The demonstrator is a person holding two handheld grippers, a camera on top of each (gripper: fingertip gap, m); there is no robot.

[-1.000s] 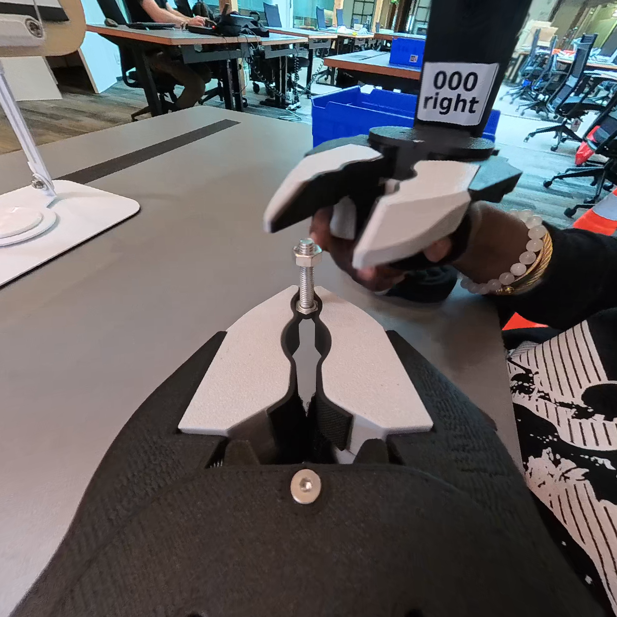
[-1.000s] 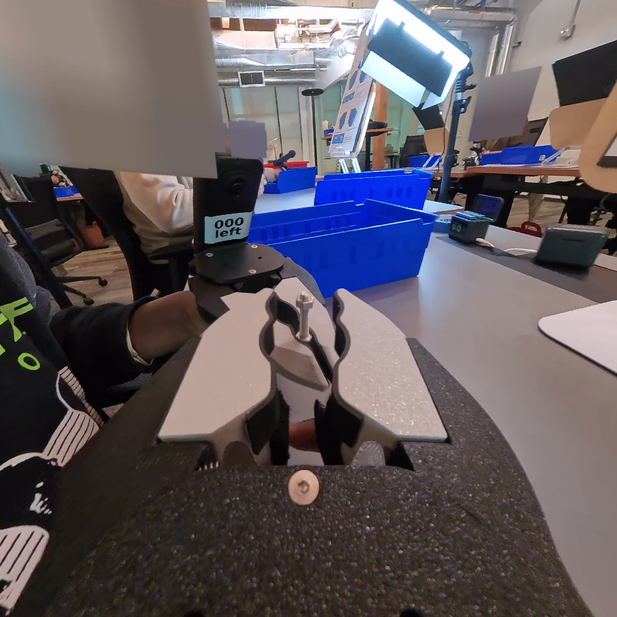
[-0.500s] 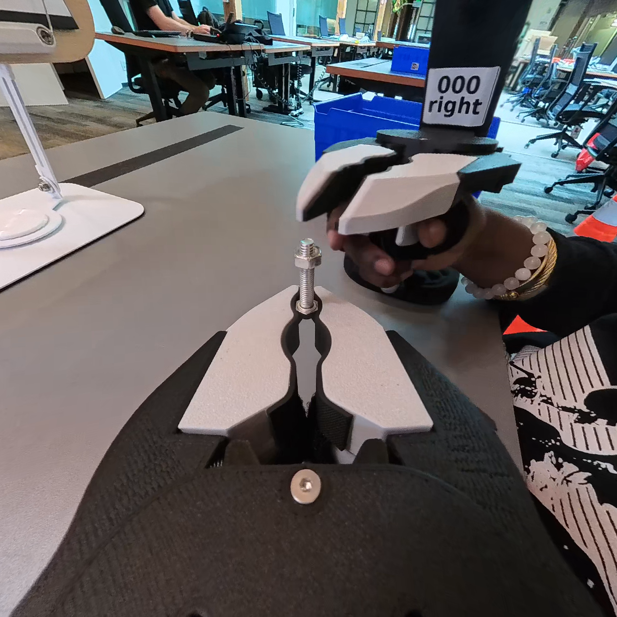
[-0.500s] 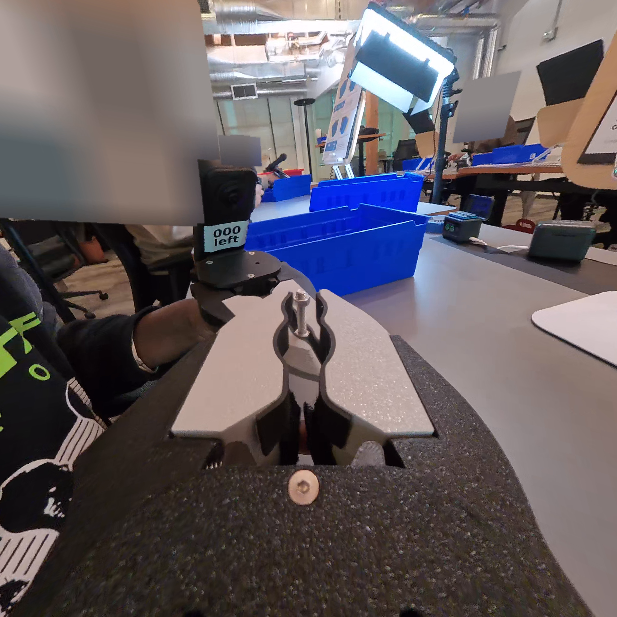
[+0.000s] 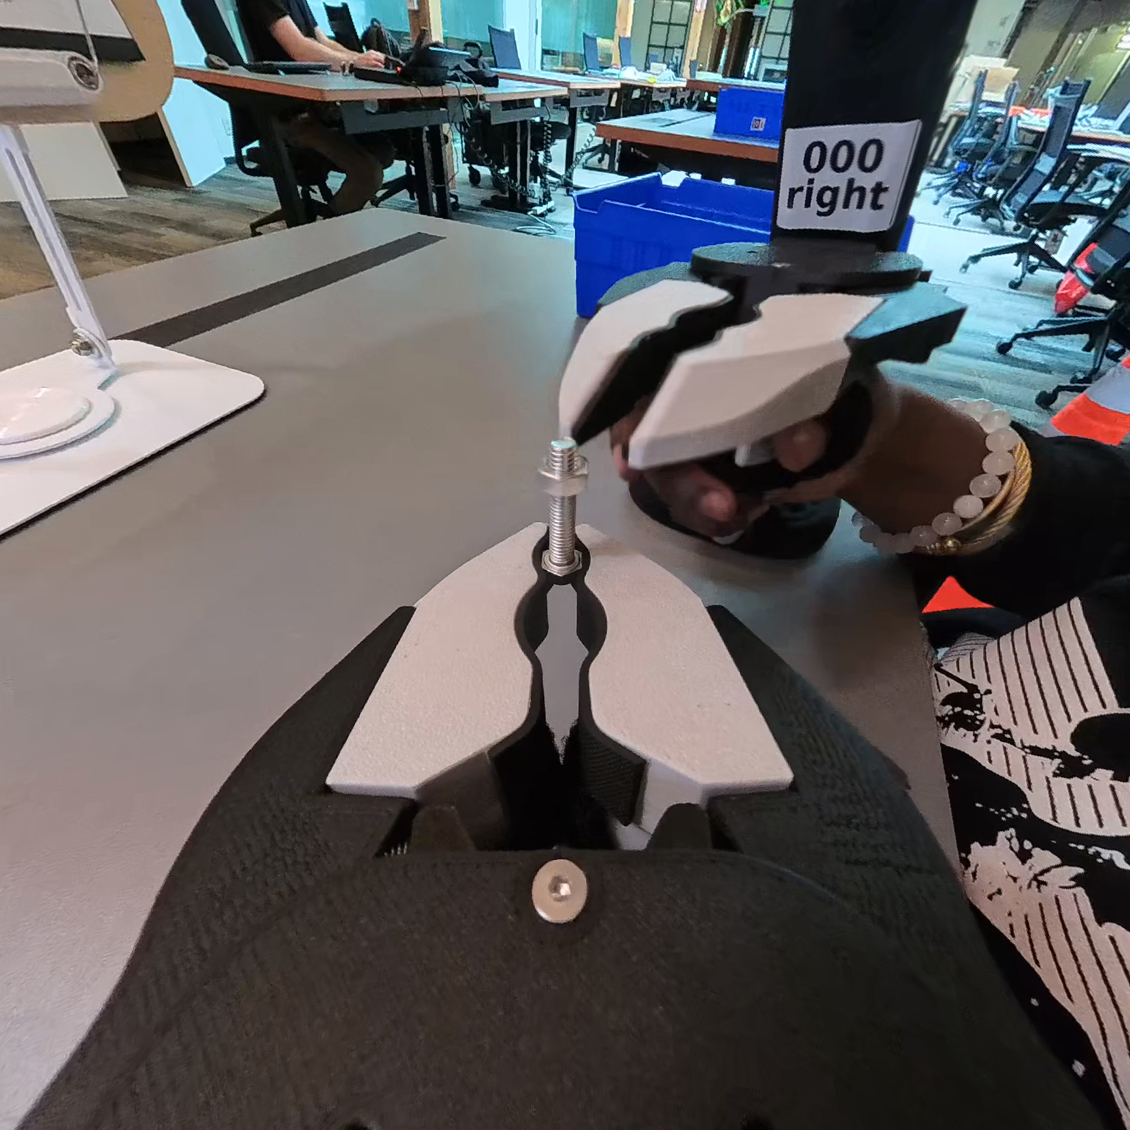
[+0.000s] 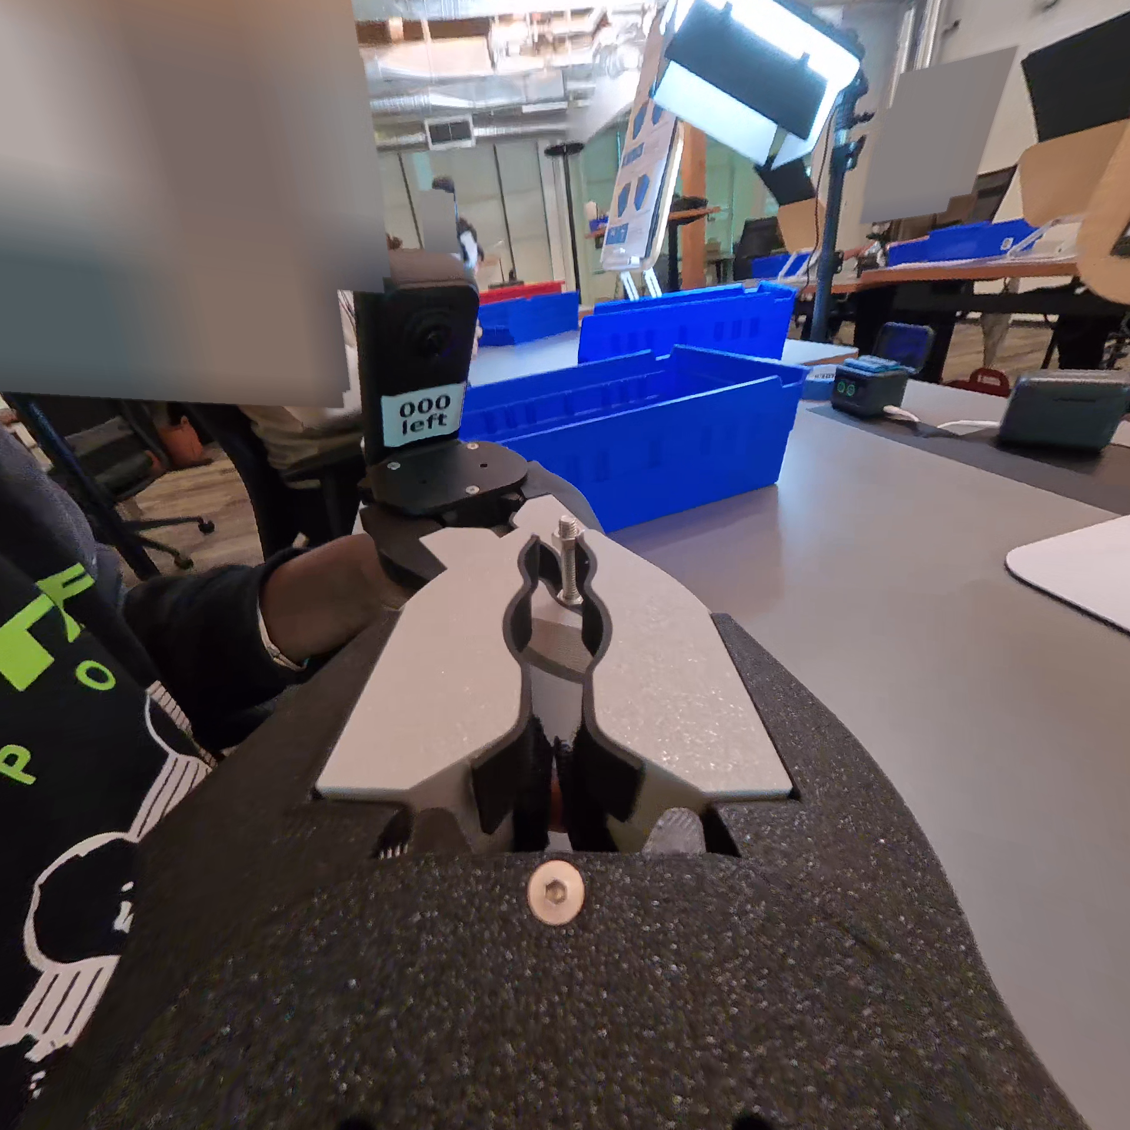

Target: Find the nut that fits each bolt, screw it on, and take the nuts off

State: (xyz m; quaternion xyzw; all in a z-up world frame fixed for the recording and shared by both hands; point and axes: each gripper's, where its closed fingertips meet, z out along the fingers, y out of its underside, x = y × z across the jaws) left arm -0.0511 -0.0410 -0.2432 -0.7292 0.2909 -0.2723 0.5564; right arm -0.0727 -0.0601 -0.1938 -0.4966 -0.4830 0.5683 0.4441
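While left tool [image 5: 561, 553] clamps upright bolt [image 5: 561, 520], nut [image 5: 562, 474] near tip; right tool [image 5: 602, 422] nearly closed around the nut.

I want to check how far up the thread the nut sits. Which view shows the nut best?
The left wrist view: the nut stands clear against the table, near the top of the upright bolt held by the left hand-held gripper. In the right wrist view the right hand-held gripper frames the bolt and partly hides the nut.
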